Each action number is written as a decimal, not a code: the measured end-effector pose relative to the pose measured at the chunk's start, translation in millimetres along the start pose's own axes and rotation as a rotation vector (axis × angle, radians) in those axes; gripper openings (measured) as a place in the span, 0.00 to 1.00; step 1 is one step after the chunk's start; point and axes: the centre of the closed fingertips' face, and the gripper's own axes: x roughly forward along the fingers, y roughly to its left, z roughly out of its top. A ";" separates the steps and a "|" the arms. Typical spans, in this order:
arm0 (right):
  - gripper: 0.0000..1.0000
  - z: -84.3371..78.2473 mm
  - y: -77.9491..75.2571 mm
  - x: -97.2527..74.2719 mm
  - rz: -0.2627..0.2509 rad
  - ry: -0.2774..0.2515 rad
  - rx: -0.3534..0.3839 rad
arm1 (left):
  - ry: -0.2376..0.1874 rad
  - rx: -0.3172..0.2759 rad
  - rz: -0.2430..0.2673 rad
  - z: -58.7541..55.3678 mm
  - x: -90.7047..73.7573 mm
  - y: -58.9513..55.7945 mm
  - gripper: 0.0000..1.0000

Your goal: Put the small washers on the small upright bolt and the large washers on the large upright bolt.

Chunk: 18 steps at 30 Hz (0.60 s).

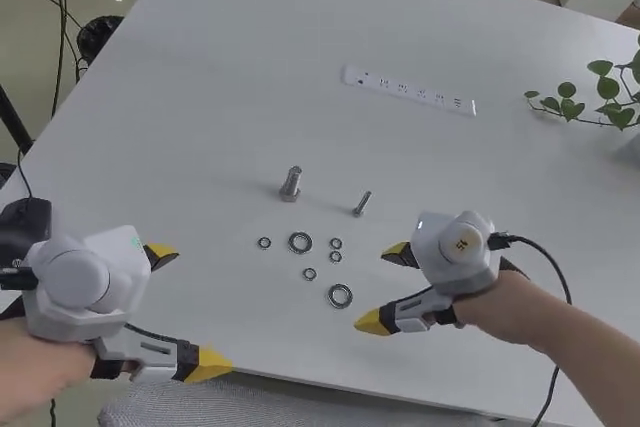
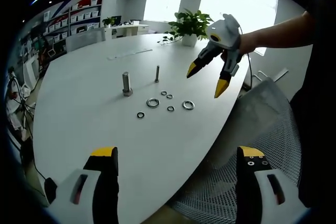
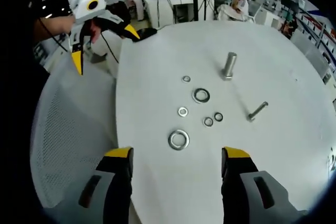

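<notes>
On the white table (image 1: 200, 97) the large bolt (image 1: 291, 183) and the thin small bolt (image 1: 362, 204) stand upright on their heads. In front of them lie two large washers (image 1: 300, 242) (image 1: 340, 295) and several small washers (image 1: 336, 243). My right gripper (image 1: 382, 288) hovers open just right of the nearer large washer (image 3: 179, 139), which lies ahead of its jaws. My left gripper (image 1: 188, 309) is open at the table's near left edge, well short of the washers (image 2: 153, 102), holding nothing. The bolts (image 2: 126, 84) (image 2: 157, 73) stand bare.
A white power strip (image 1: 408, 89) lies beyond the bolts. A leafy plant (image 1: 600, 97) reaches in at the right edge. A grey mesh chair (image 2: 257, 114) sits under the table's near edge. Cables and a black stand (image 1: 95, 32) are on the floor at left.
</notes>
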 end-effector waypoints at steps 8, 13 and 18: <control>0.65 -3.6 -3.7 10.1 0.008 0.049 -0.044 | 0.001 0.010 -0.004 -1.0 2.1 -0.8 0.92; 0.64 -3.9 -4.0 14.7 0.008 0.079 -0.073 | 0.010 0.006 -0.005 -3.8 2.8 1.6 0.90; 0.62 -2.9 -6.5 19.5 0.001 0.097 -0.092 | 0.005 0.010 -0.005 -3.4 2.1 4.6 0.88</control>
